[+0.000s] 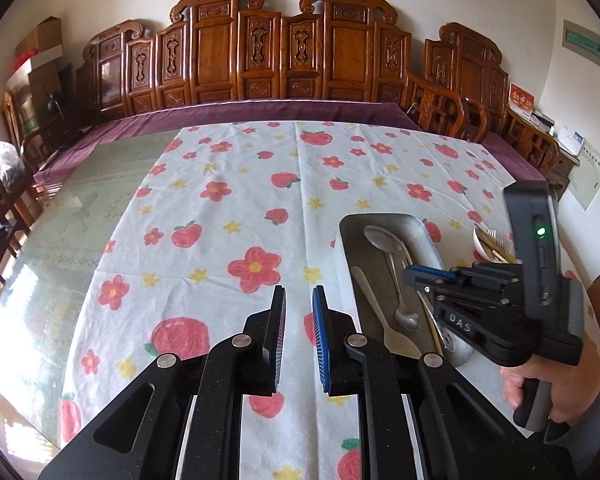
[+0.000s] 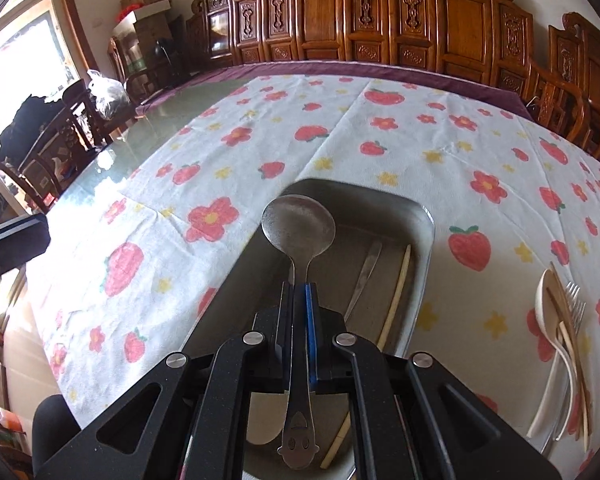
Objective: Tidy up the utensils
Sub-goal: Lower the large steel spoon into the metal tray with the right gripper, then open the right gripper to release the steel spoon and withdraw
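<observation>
My right gripper point(image 2: 300, 289) is shut on the neck of a metal spoon point(image 2: 298, 228). The spoon's bowl hangs over a metal tray point(image 2: 425, 216), and its smiley-faced handle end points back toward the camera. In the left wrist view the right gripper point(image 1: 410, 274) hovers above the tray point(image 1: 380, 218) with the spoon point(image 1: 382, 238) at its tip. Inside the tray lie a small spoon point(image 1: 406, 316), a pale wide utensil point(image 1: 380, 320) and a chopstick point(image 2: 396, 292). My left gripper point(image 1: 299, 320) sits over bare cloth left of the tray. A narrow gap shows between its pads, with nothing in it.
A loose pile of white spoons point(image 2: 548, 312), a fork point(image 2: 574, 300) and wooden chopsticks lies on the flowered tablecloth point(image 2: 260, 140) right of the tray. A person's hand point(image 1: 540, 392) grips the right tool. Carved wooden chairs point(image 1: 340, 52) line the far table edge.
</observation>
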A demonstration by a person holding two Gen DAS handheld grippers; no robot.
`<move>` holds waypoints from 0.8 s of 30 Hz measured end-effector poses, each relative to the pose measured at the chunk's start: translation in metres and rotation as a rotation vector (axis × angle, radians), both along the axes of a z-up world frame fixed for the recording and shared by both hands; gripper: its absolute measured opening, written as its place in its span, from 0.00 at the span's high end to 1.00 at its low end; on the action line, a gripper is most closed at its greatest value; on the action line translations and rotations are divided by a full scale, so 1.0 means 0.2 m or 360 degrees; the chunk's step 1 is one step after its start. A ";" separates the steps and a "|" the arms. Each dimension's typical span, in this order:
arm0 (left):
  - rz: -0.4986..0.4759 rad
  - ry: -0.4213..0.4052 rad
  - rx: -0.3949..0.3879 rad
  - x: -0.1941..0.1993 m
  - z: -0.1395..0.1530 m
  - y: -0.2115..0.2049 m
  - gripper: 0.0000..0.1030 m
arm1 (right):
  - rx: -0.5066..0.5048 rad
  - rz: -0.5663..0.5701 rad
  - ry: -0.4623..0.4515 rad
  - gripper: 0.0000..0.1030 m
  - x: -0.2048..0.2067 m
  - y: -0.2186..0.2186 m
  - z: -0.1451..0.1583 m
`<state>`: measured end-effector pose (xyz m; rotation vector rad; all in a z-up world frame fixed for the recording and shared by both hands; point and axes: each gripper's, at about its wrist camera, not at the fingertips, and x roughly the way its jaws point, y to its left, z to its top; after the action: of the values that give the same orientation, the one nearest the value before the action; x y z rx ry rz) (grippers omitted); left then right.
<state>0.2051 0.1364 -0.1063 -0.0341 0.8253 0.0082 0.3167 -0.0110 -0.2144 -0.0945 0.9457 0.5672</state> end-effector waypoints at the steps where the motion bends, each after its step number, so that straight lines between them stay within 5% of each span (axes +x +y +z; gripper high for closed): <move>1: -0.0001 0.0000 -0.0001 0.00 0.00 0.00 0.88 | -0.0006 -0.0003 0.0011 0.93 0.01 0.00 -0.02; 11: -0.0006 0.0039 0.0002 0.01 -0.04 -0.03 0.88 | -0.0050 0.0031 0.0062 0.93 0.00 0.01 -0.14; 24: -0.0008 0.0055 0.0026 0.00 -0.06 -0.09 0.88 | 0.0027 0.0064 0.0029 0.92 -0.01 -0.05 -0.08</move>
<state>0.2058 0.1190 -0.1175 -0.0165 0.8599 0.0110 0.3144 -0.0215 -0.2298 -0.0935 0.9584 0.6139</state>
